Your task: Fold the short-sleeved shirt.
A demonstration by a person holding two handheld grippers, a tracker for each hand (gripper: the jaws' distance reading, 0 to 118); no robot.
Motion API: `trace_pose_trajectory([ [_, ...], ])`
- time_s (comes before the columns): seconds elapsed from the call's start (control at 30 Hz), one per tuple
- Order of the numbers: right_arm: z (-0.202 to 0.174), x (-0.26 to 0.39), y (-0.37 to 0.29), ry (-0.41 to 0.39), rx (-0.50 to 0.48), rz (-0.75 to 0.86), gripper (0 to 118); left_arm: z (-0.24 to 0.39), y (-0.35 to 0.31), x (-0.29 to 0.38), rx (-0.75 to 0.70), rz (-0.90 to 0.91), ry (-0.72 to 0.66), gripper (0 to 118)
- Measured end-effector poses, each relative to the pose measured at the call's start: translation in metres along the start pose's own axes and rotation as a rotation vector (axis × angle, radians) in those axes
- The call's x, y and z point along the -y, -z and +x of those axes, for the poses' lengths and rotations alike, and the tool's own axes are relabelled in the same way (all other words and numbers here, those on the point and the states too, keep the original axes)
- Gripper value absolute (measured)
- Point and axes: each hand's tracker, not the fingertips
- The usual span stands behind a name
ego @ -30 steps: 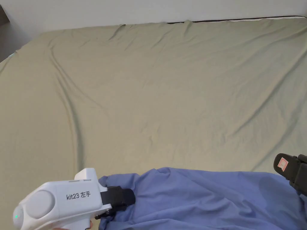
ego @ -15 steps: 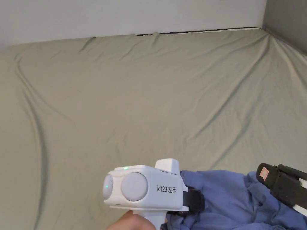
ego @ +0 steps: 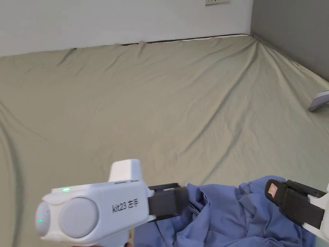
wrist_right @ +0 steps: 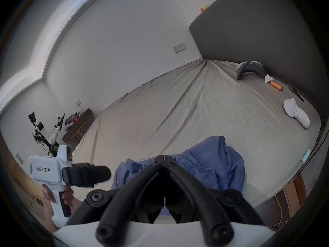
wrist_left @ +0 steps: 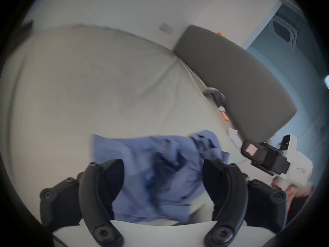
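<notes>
Left gripper view, shirt (wrist_left: 160, 170) beyond released left jaws, right jaws clenched, empty.

The shirt (ego: 234, 218) runs off the head view's lower edge.

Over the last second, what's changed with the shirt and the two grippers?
The blue shirt went from spread wide across the bed's near edge to bunched in a crumpled heap. The left gripper, which was at the shirt's left edge, is open with its fingers either side of the cloth. The right gripper is shut. The head camera swung right; the green bed sheet is unchanged.
</notes>
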Motion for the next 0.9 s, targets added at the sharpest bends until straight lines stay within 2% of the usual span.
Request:
trace_pose_trajectory([
  [0.03, 0.000, 0.000, 0.001, 0.000, -0.002, -0.003, 0, -0.001, -0.005, 0.001, -0.079, 0.016, 0.052, 75],
  [0.1, -0.002, 0.001, 0.002, -0.005, -0.006, -0.010, 0, -0.001, -0.004, 0.005, -0.205, 0.020, 0.132, 19],
  [0.13, -0.002, 0.002, 0.003, -0.007, -0.008, -0.011, 0, 0.000, 0.000, 0.008, -0.259, -0.001, 0.175, 7],
  [0.3, -0.005, 0.003, 0.003, -0.016, -0.017, -0.026, 0, 0.023, 0.031, 0.025, -0.244, -0.083, 0.337, 7],
  [0.47, -0.003, 0.005, -0.002, -0.026, -0.005, -0.038, 0, 0.060, 0.080, 0.038, -0.118, -0.180, 0.405, 7],
  [0.57, 0.000, 0.006, -0.005, -0.023, 0.007, -0.043, 0, 0.084, 0.102, 0.054, -0.066, -0.228, 0.494, 7],
  [0.67, 0.002, 0.006, -0.005, -0.019, 0.024, -0.048, 0, 0.102, 0.114, 0.068, -0.153, -0.222, 0.605, 7],
  [0.7, 0.003, 0.006, -0.004, -0.018, 0.029, -0.050, 0, 0.103, 0.114, 0.069, -0.142, -0.209, 0.640, 7],
  [0.77, 0.004, 0.007, -0.001, -0.017, 0.032, -0.054, 0, 0.093, 0.109, 0.060, -0.103, -0.227, 0.568, 7],
  [0.87, 0.003, 0.008, 0.001, -0.016, 0.030, -0.063, 0, 0.052, 0.091, 0.033, 0.088, -0.248, 0.258, 7],
  [0.9, 0.002, 0.008, 0.001, -0.019, 0.029, -0.064, 0, 0.032, 0.080, 0.026, 0.169, -0.219, 0.109, 7],
])
